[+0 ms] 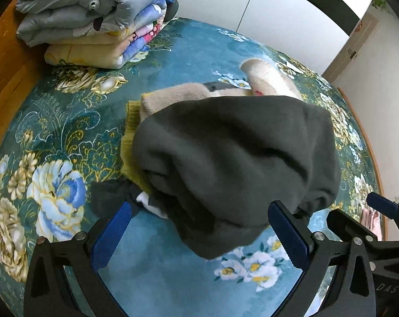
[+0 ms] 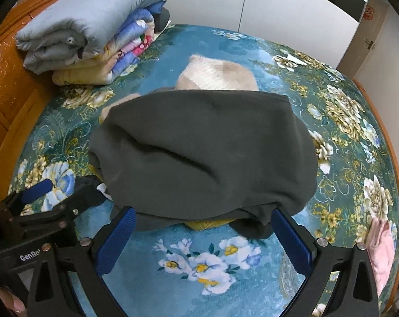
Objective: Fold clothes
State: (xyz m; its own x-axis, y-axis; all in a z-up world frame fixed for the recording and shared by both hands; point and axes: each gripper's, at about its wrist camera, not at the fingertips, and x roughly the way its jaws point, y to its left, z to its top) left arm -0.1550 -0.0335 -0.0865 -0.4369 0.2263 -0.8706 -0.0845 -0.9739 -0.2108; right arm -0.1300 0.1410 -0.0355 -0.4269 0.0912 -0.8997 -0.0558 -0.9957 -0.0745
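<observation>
Two hand-held grippers are in front of you, and both stand with their blue-padded jaws spread wide, clamping nothing. Your left hand-held gripper [image 1: 202,211] sits at the near edge of the dark grey garment [image 1: 233,158]; its left finger tip reaches a bunched bit of dark cloth with a white scrap beside it, and its right finger tip touches the garment's near right hem. Your right hand-held gripper [image 2: 203,218] is just to the right of it, its two finger tips meeting the garment's near hem, the fabric lying across the gap between them rather than pinched.

The dark grey garment [image 2: 202,153] lies folded over in a thick bundle on the bed, in the middle of the teal floral bedspread [image 2: 199,261]. Under it you can see a mustard-yellow knit [image 1: 132,132] poking out on the left and at the near edge, and a beige fluffy garment [image 2: 215,75] sticking out on the far side.

At the far left, against the orange wooden headboard [image 2: 11,79], a folded grey quilt [image 1: 75,8] is stacked on a patterned yellow and blue quilt [image 1: 106,50]. A pink cloth [image 2: 381,243] lies at the near right edge of the bed. White wardrobe doors [image 2: 292,13] stand beyond the far side.
</observation>
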